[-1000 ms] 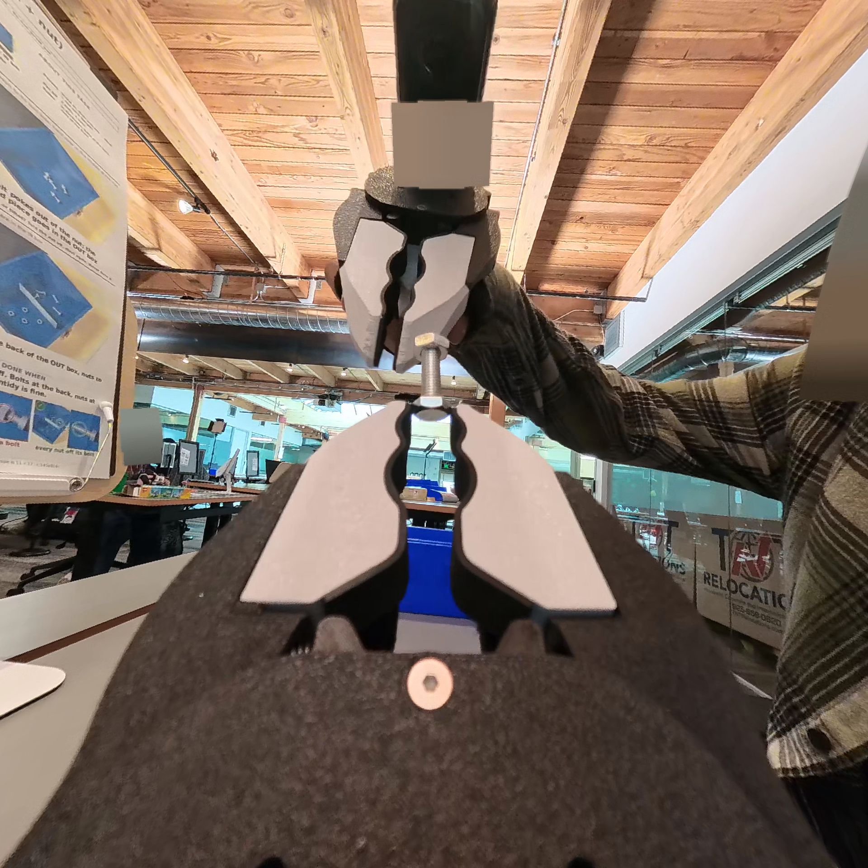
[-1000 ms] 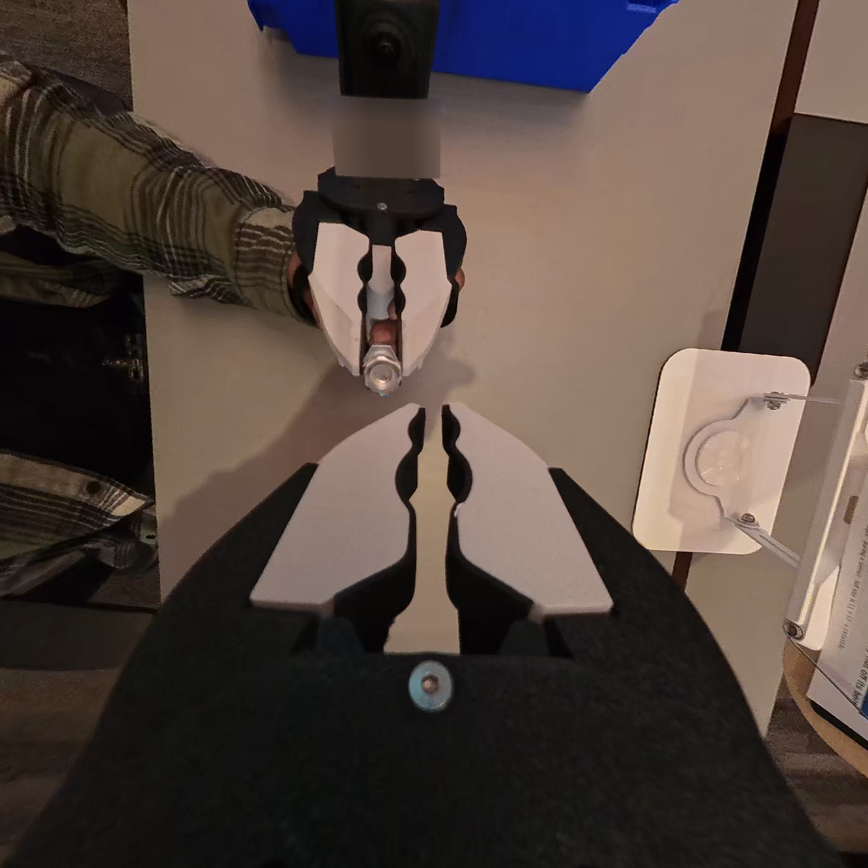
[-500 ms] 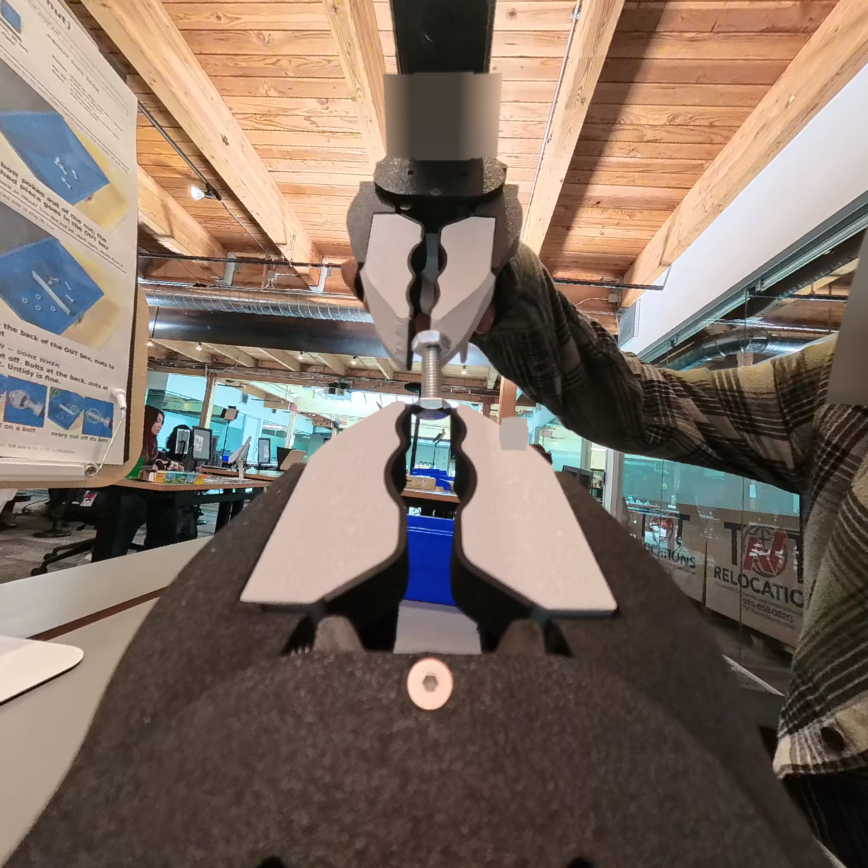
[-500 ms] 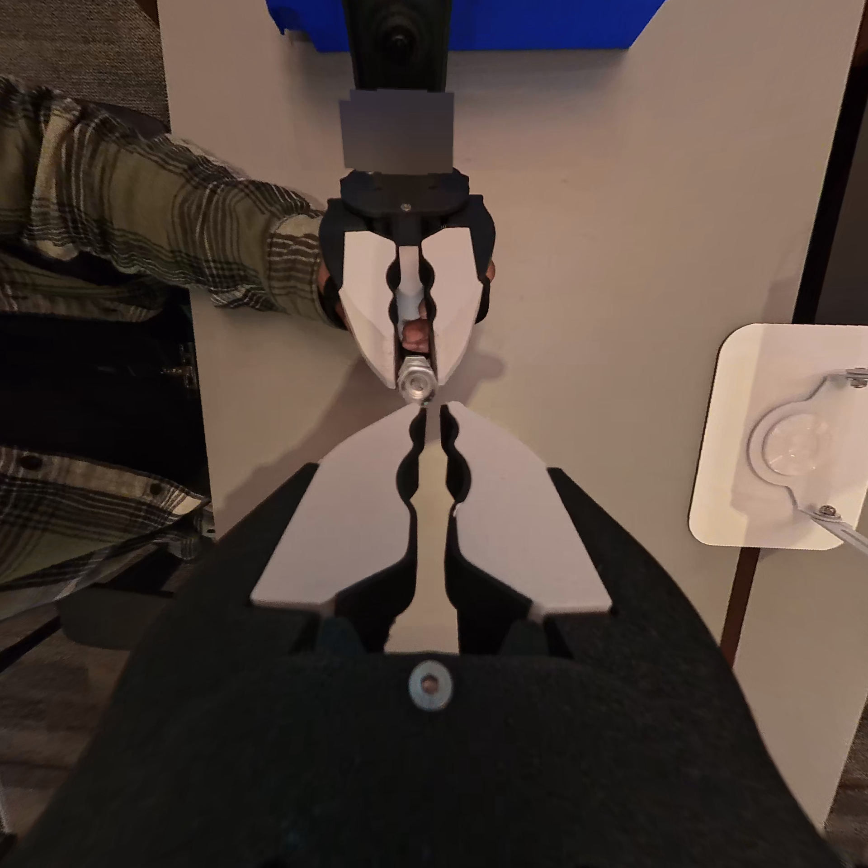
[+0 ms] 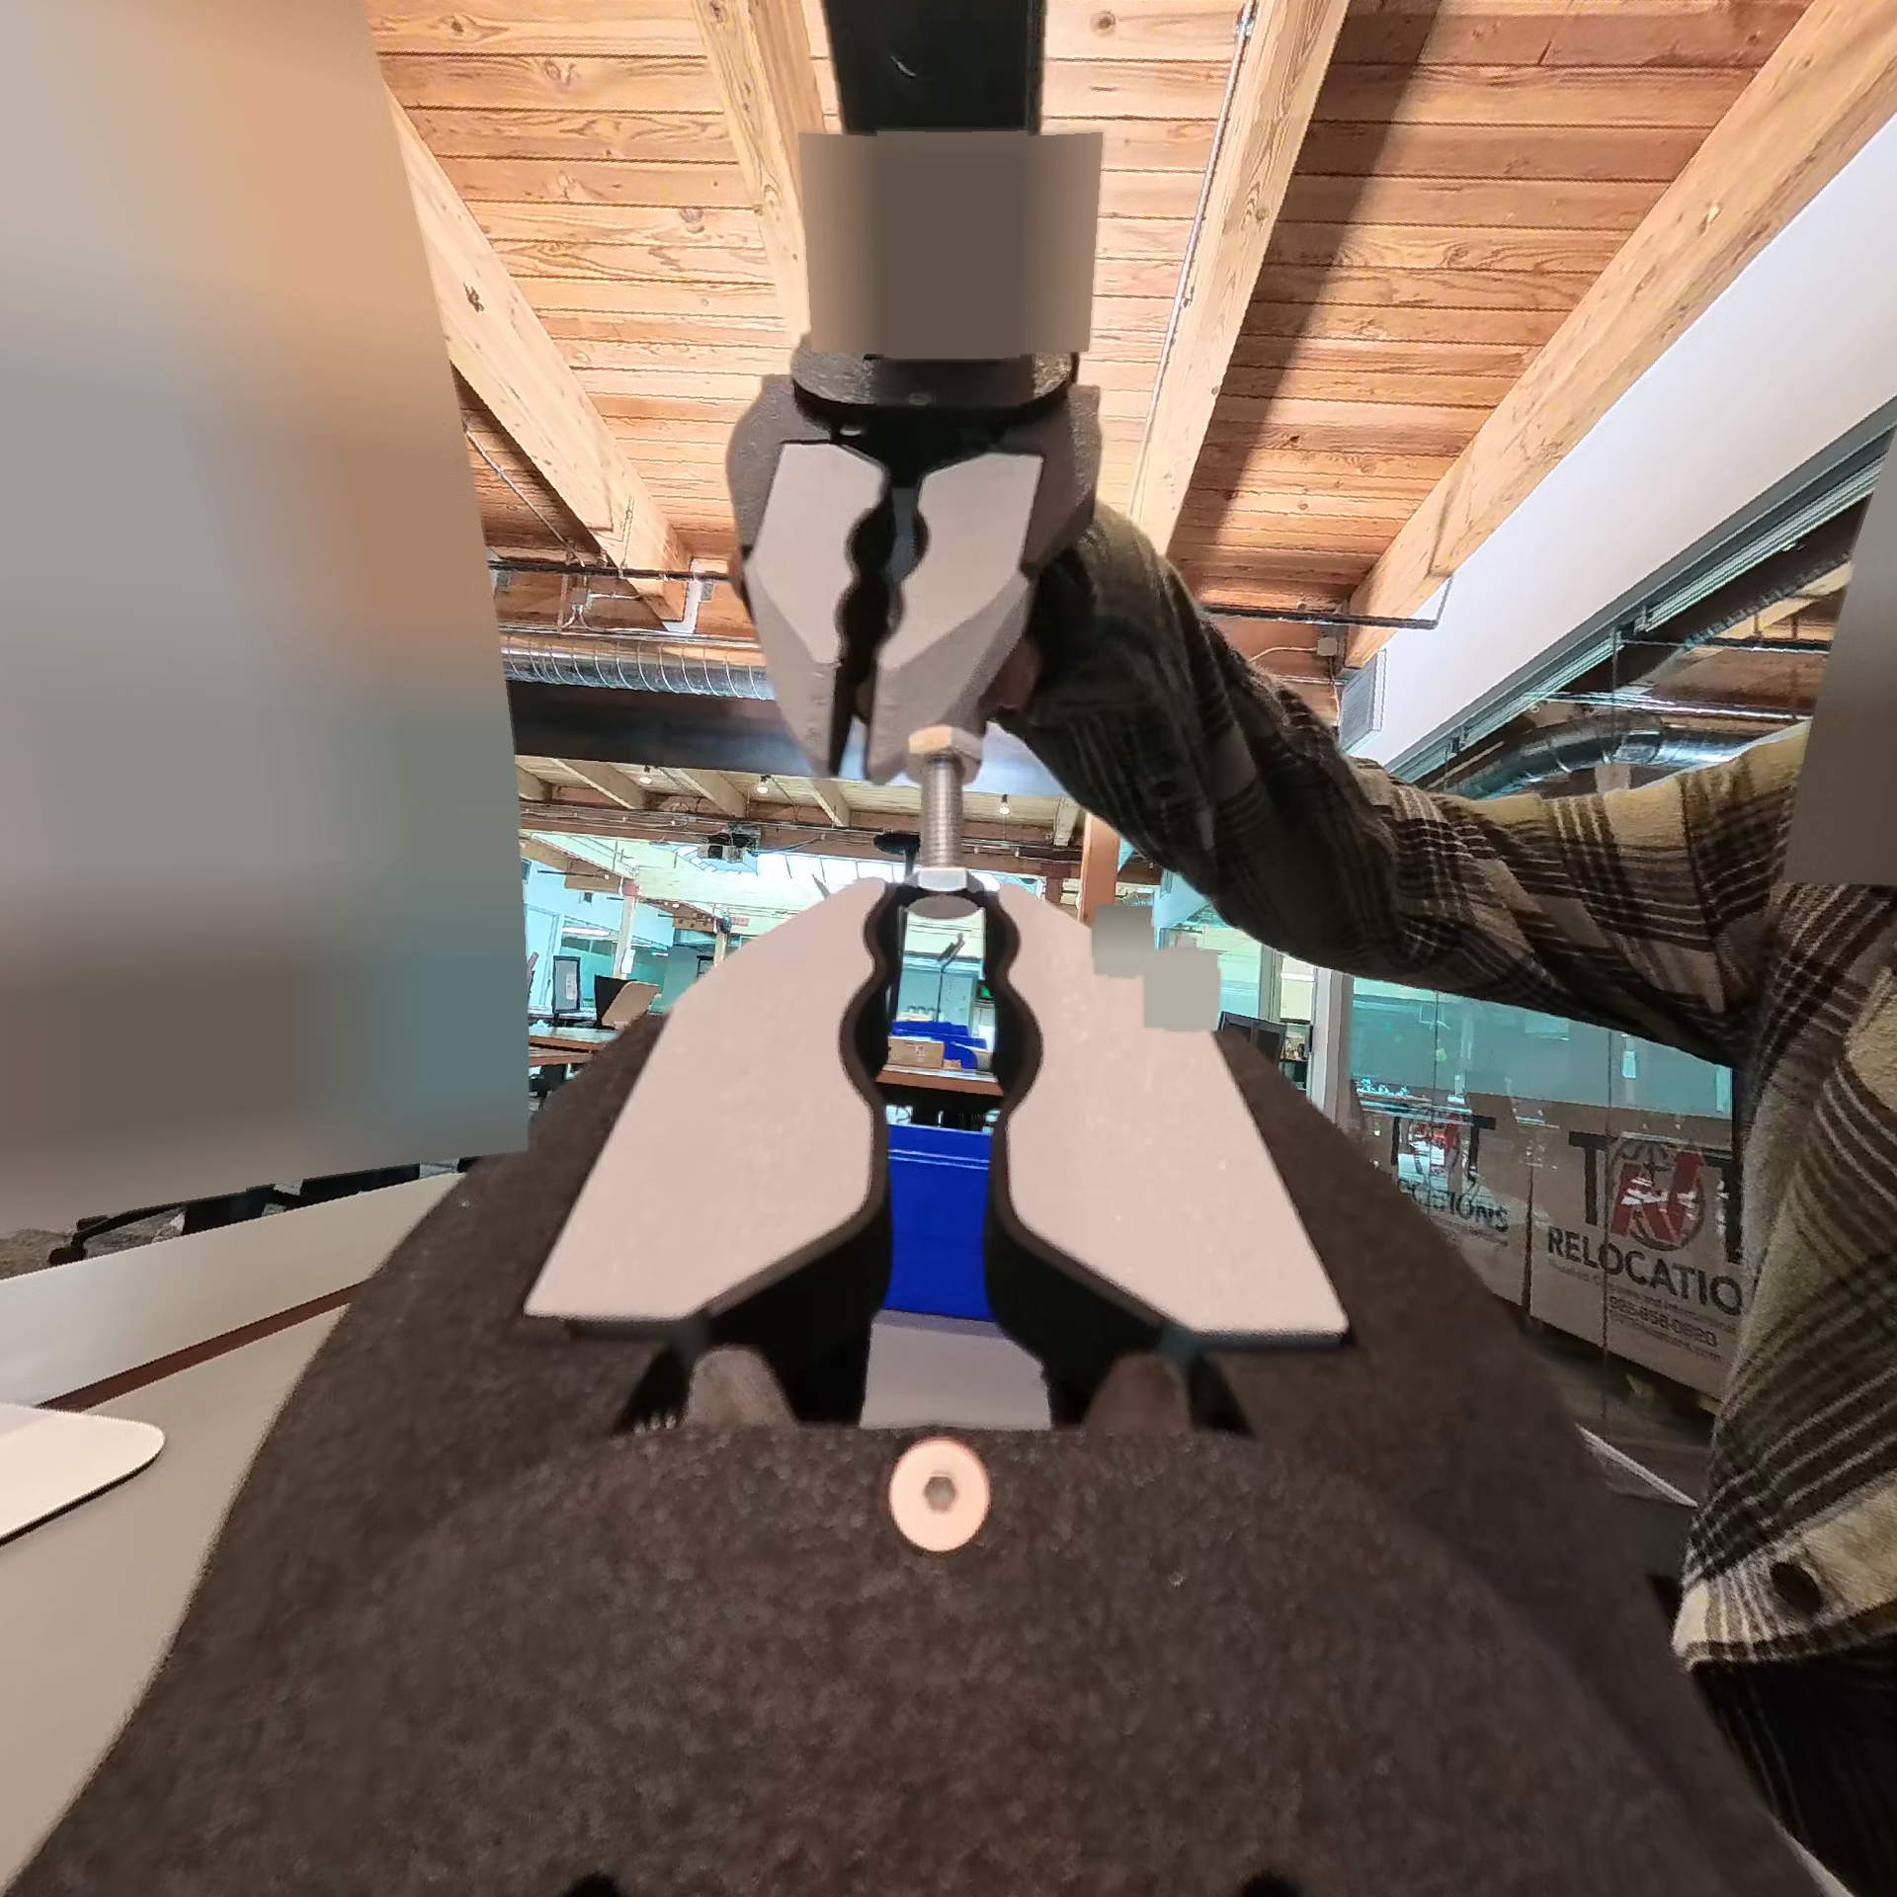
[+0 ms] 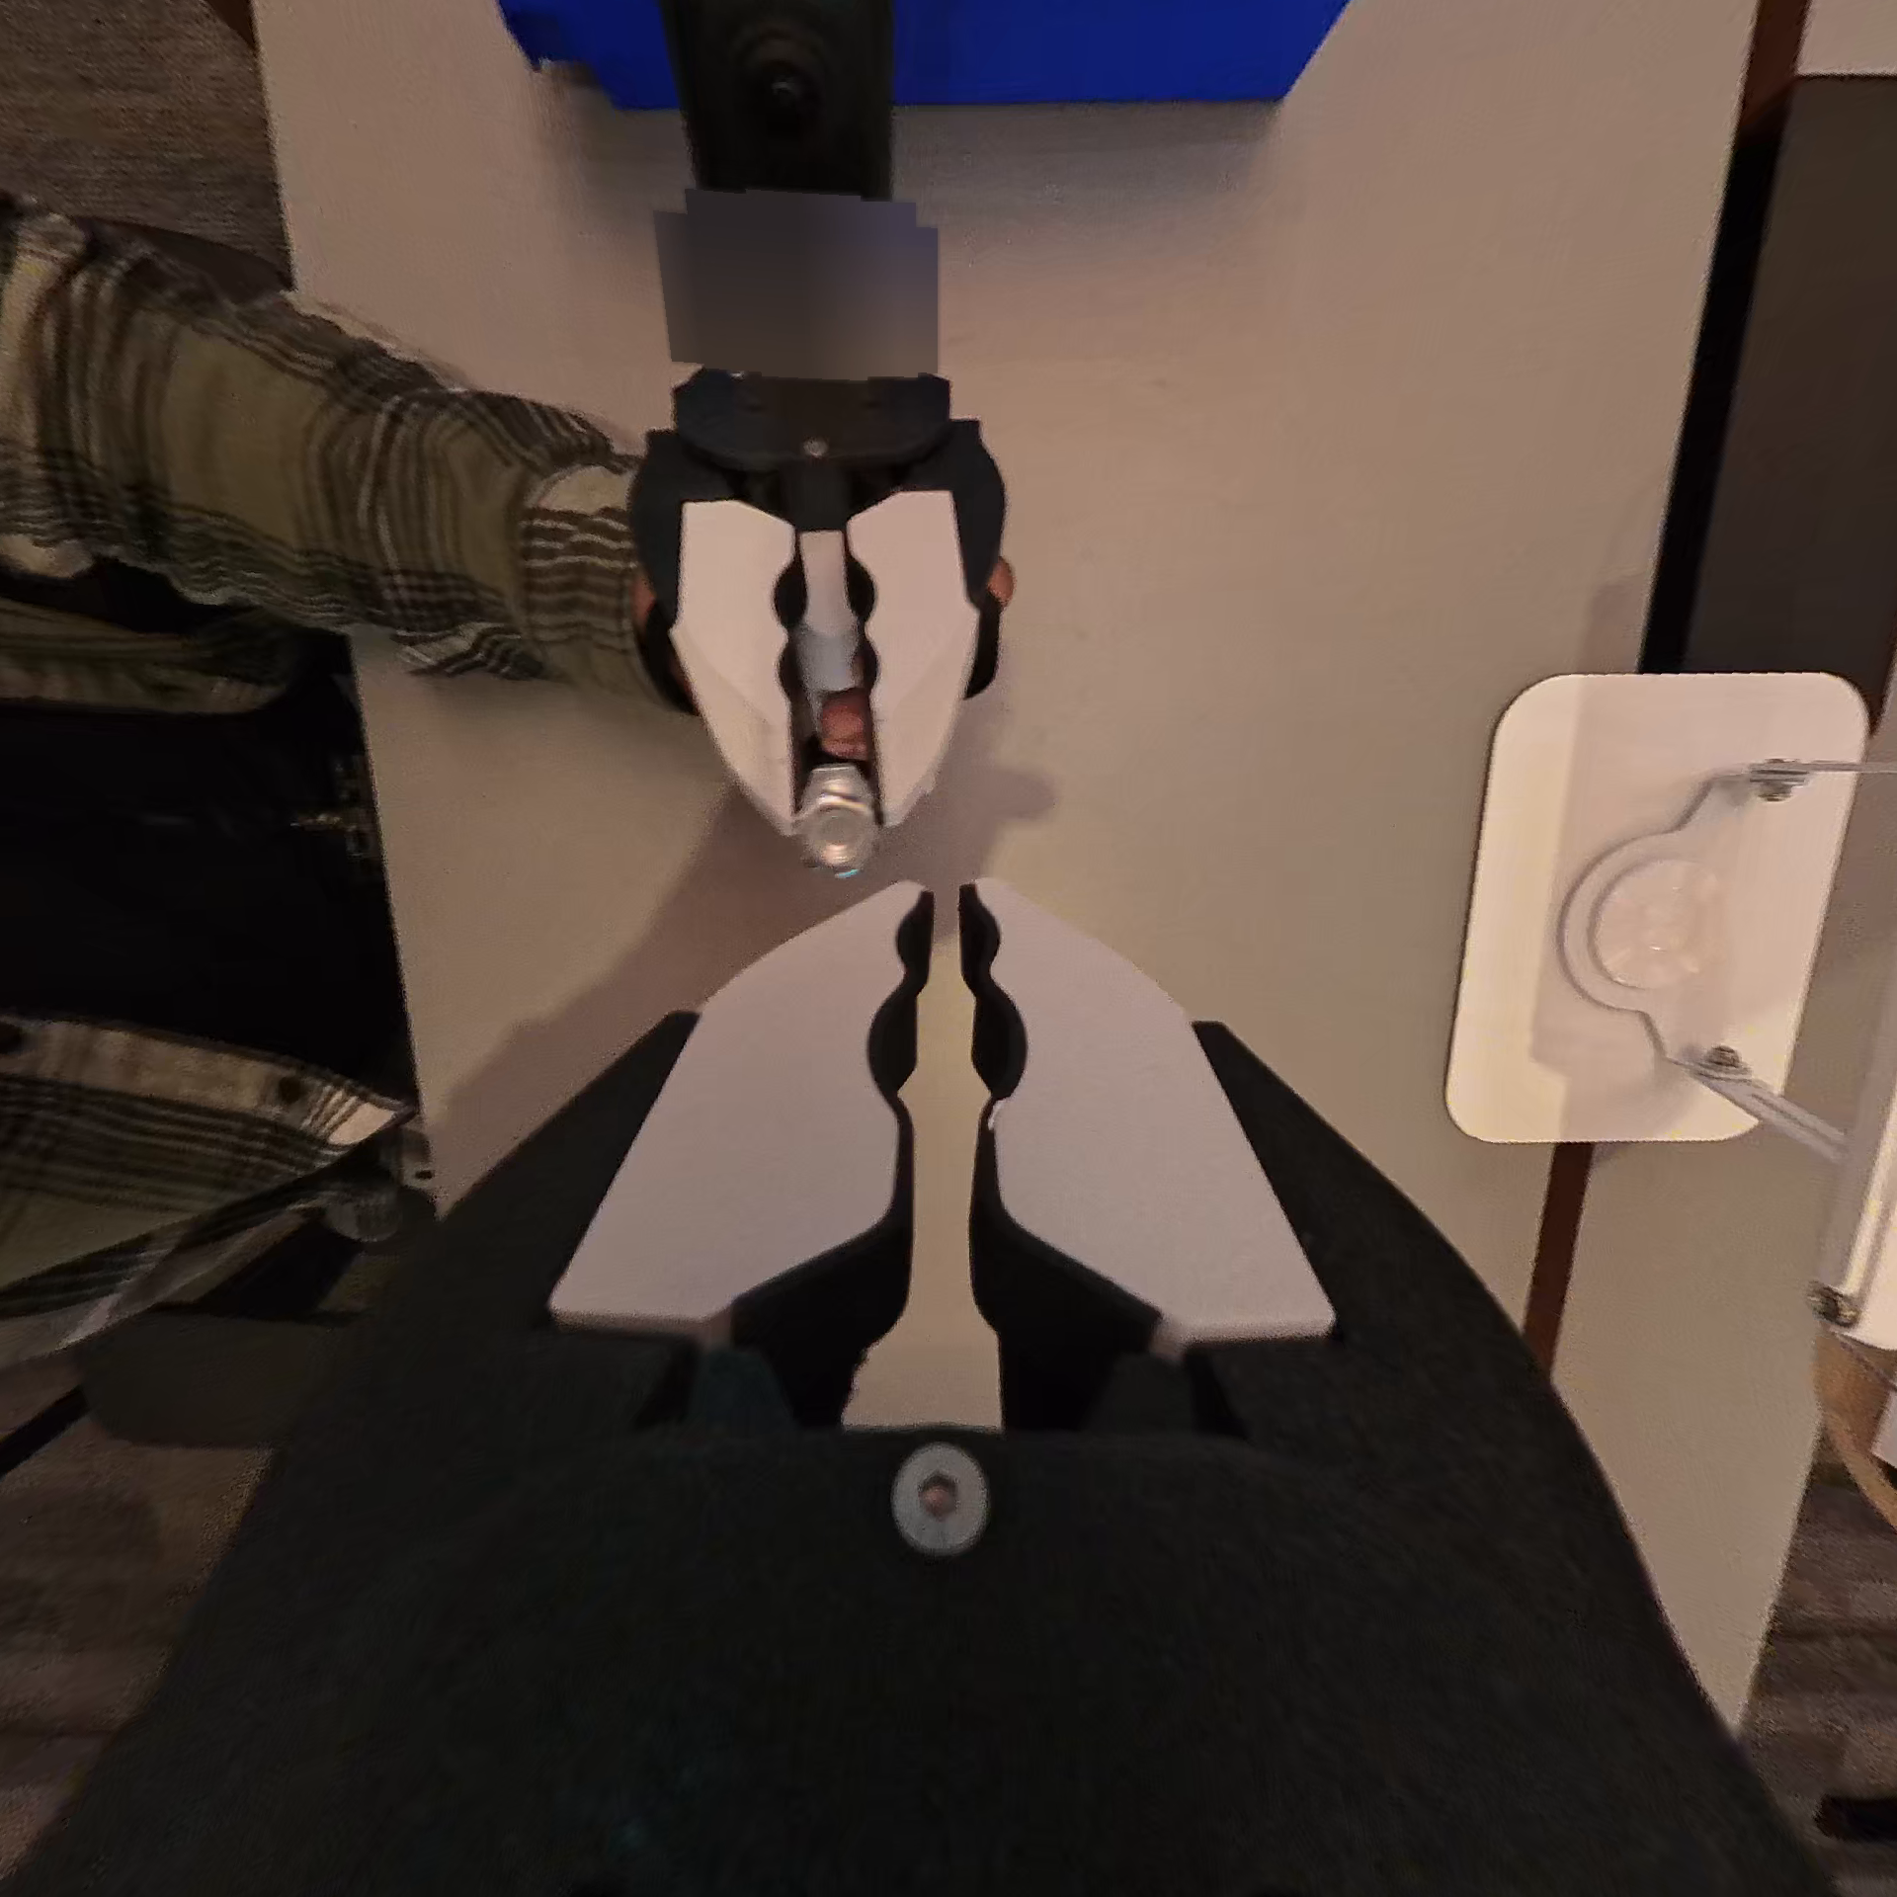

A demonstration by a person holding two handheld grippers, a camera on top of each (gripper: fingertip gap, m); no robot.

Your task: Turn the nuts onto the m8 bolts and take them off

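Two fingers of the left gripper (image 5: 939,908) are clenching the lower hex end of the bolt (image 5: 939,811), holding it upright in the air above the counter (image 6: 1283,513). The right gripper (image 6: 946,898) is hovering at the far end, its fingers drawn almost together with nothing between them, just beside what is probably the nut (image 5: 939,741). To turn it well, those fingers should be opening, straddling the nut's flats squarely and twisting along the thread's axis. A blue bin (image 5: 939,1211) and a white stand base (image 6: 1642,903) are sitting well apart, blocking nothing.
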